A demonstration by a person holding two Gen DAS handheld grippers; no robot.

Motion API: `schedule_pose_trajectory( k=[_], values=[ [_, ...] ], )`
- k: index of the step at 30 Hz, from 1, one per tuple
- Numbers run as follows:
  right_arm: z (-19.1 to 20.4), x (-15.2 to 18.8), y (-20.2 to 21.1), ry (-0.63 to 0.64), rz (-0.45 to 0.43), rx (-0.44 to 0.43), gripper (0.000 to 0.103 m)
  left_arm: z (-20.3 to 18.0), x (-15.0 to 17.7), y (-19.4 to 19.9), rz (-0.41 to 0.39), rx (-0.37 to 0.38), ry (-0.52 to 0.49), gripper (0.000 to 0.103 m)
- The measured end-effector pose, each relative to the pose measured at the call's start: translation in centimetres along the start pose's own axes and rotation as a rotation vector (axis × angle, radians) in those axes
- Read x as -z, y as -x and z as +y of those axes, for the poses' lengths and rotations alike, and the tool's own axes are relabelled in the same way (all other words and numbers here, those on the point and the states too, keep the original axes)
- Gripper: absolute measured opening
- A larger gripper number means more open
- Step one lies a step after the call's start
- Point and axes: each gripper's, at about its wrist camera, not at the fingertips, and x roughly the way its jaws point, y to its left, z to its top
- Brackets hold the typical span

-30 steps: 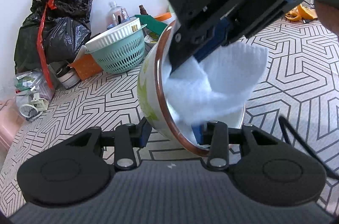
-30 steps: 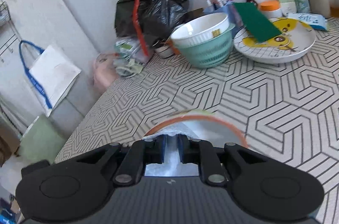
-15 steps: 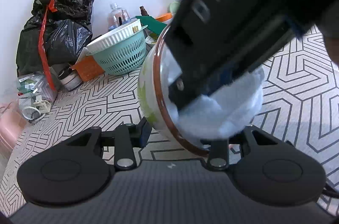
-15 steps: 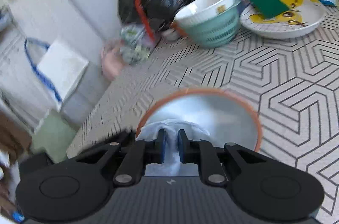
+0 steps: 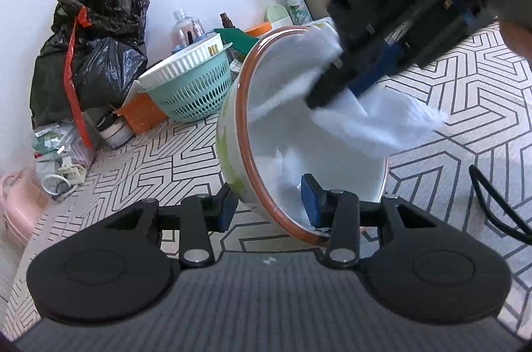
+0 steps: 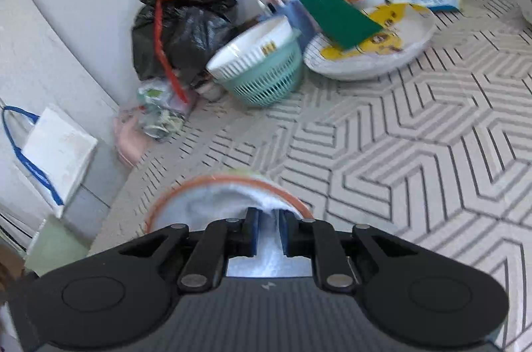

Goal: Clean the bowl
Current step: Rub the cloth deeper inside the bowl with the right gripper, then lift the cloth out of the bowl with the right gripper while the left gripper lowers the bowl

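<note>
Left gripper (image 5: 269,205) is clamped on the bowl (image 5: 282,132): one finger outside the wall, the other inside against the white interior, pinching the orange rim low down. The bowl is tipped on edge above the patterned table (image 5: 465,92), mouth turned to the right. Right gripper (image 6: 268,230) is closed narrow on a white cloth (image 5: 375,122), pressing it at the bowl's upper inner wall. Step in hand, by judgement: wiping the inside. Next move calls for sweeping the cloth around the rest of the interior while the left grip stays firm. Hard to tell: the right wrist view is motion-blurred, the bowl is mostly cut off behind the fingers there, and any dirt inside can't be made out.
</note>
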Motion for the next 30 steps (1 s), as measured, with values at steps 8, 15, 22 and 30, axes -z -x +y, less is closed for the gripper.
schedule_pose_trajectory(
  k=[8, 15, 22, 30],
  values=[
    [-0.8, 0.9, 0.0, 0.000, 0.014, 0.036, 0.015, 2.1, -0.5, -0.6, 0.046, 0.059, 0.127, 0.043],
    [0.1, -1.4, -0.9, 0.024, -0.044, 0.058, 0.015, 3.4, -2.5, -0.8, 0.056, 0.033, 0.153, 0.044],
    [0.2, -3.1, -3.1, -0.003, -0.039, -0.013, 0.012, 5.3, -4.1, -1.6, 0.067, -0.076, 0.159, 0.047],
    [0.8, -3.2, -1.1, 0.049, -0.074, 0.019, 0.010, 6.7, -4.1, -2.0, 0.096, -0.039, 0.233, 0.050]
  ],
)
